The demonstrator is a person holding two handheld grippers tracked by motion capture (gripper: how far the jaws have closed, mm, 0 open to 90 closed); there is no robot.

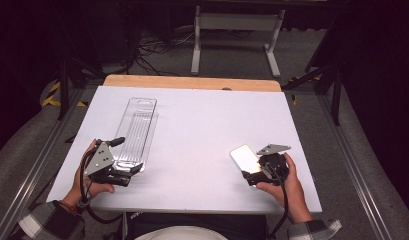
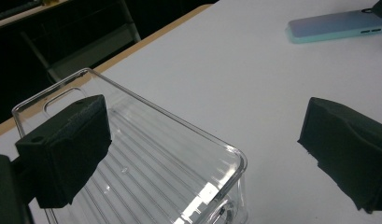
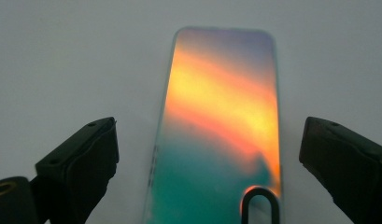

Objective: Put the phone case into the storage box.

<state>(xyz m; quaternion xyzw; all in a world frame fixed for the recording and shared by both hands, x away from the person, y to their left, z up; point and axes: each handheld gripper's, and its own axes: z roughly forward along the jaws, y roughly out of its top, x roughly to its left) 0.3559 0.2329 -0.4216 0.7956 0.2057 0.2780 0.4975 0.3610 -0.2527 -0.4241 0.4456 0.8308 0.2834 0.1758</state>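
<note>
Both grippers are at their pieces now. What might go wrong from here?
The phone case lies flat and glossy between the right gripper's open fingers; closing on its thin edges may make it slip or skid. The clear plastic tray is light, so the left gripper, one finger over it, could tip or push it across the table.

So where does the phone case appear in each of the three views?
High view: phone case lies right of centre, just in front of the right gripper.
Left gripper view: top right corner.
Right gripper view: centre, between the open jaws.
Shared landmark: the white table.
</note>
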